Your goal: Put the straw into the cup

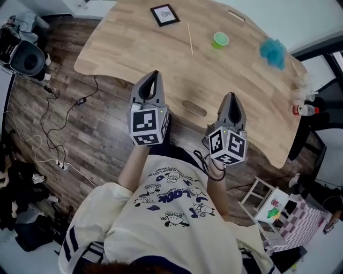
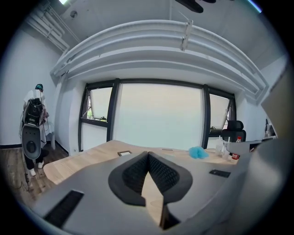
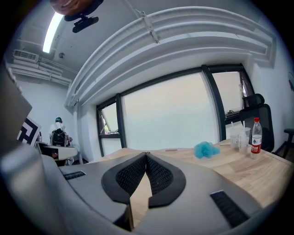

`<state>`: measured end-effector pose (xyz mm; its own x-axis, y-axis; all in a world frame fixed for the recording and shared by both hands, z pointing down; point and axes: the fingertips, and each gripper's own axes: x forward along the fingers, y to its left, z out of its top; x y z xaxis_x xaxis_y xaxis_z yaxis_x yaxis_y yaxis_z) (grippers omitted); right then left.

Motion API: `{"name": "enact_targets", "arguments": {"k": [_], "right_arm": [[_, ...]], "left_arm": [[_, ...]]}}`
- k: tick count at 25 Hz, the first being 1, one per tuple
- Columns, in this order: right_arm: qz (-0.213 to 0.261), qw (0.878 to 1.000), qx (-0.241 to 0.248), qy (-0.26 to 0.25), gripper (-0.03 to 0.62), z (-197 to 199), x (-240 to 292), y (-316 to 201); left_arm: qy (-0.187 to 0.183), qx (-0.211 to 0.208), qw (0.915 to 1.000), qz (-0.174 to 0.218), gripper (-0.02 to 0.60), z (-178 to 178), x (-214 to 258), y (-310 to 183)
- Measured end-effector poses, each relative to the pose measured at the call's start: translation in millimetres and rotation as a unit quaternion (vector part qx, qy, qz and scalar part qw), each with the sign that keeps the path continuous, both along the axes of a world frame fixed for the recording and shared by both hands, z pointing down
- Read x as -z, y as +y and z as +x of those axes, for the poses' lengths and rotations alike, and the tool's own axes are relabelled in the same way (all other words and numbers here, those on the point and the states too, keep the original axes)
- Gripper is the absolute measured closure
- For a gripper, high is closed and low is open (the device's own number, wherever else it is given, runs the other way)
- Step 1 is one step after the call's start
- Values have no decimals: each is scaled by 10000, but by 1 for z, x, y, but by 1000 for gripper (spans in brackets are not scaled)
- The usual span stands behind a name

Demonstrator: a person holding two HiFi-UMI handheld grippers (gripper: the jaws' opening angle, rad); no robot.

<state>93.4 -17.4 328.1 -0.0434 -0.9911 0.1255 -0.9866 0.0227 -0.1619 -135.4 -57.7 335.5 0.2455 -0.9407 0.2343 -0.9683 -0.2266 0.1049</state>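
Note:
A thin pale straw [image 1: 189,38] lies flat on the wooden table [image 1: 123,48] near its far side. To the right of the straw, apart from it, stands a small green cup [image 1: 220,39]. My left gripper [image 1: 155,74] hovers over the table's near edge, shut with nothing between its jaws, which meet at the tips [image 2: 148,153]. My right gripper [image 1: 231,96] is level with it on the right, also shut and holding nothing [image 3: 146,154]. Both are well short of the straw and cup, which the gripper views do not show.
A black picture frame [image 1: 164,14] lies at the table's far side. A blue fluffy ball [image 1: 274,51] sits far right, with a red-capped bottle [image 1: 303,109] and clear cups at the right edge. An oval slot [image 1: 194,108] is cut near the front edge. Cables trail on the floor at left.

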Motion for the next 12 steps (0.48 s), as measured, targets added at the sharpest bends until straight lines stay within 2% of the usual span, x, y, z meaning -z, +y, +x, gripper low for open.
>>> {"name": "enact_targets", "arguments": {"k": [12], "right_arm": [[-246,9990,-369,89,599,24,-16,-81]], "left_arm": [[28,-288,9986,-453,549,21,-24,-103]]}}
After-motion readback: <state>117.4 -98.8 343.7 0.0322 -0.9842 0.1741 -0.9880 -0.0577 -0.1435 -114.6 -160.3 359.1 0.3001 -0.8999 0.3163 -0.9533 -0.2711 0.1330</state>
